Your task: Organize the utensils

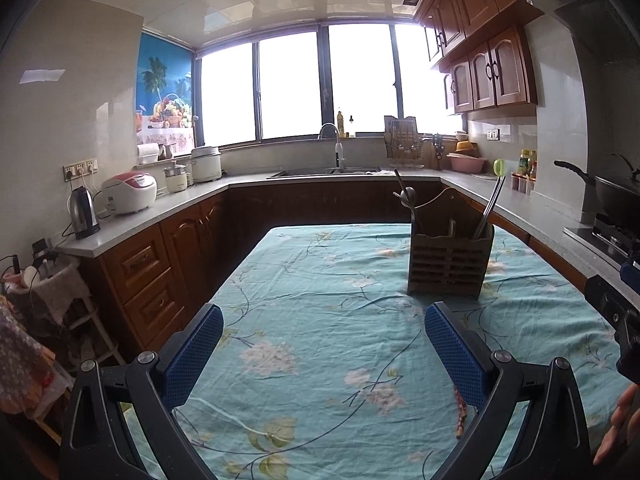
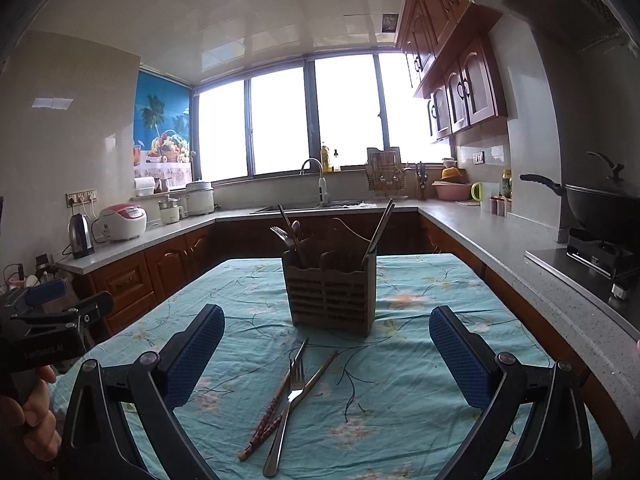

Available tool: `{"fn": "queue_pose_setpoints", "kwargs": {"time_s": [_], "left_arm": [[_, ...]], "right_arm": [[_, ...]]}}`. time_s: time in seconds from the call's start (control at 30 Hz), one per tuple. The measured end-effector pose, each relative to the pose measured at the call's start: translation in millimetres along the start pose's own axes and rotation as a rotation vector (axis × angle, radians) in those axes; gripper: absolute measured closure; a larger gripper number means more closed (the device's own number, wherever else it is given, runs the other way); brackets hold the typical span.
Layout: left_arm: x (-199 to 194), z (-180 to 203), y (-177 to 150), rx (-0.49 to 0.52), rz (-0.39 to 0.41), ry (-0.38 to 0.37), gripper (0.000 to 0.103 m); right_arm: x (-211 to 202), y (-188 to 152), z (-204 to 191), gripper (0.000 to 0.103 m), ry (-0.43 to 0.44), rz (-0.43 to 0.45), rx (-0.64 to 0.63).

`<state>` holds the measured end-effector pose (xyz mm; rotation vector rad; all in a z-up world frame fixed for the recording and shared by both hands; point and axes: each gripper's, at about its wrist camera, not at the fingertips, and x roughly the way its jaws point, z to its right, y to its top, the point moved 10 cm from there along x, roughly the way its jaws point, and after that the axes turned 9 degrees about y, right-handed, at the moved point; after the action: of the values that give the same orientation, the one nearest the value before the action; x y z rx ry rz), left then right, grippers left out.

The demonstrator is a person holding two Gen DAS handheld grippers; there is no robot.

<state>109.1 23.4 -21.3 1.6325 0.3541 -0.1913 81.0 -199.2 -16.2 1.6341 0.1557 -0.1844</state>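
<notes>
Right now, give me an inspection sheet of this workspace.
Surface: table under a wrinkled floral cloth.
Job's things: slotted holder upright with utensils in it; fork and chopsticks loose on the cloth in front of it, crossing.
Clutter: nothing seen.
Grippers: left gripper and right gripper open, empty.
Cables: cords by the kettle.
Surroundings: counters, sink, wok on the stove.
</notes>
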Motion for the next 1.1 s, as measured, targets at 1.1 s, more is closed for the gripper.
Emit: {"fn": "queue_pose_setpoints", "kwargs": {"time_s": [1.1], "left_arm": [[13, 1, -14, -0.003, 0.002, 0.008, 0.001]], "right_arm": [[9, -18, 1, 0.000, -0.017, -0.018, -0.007]]}}
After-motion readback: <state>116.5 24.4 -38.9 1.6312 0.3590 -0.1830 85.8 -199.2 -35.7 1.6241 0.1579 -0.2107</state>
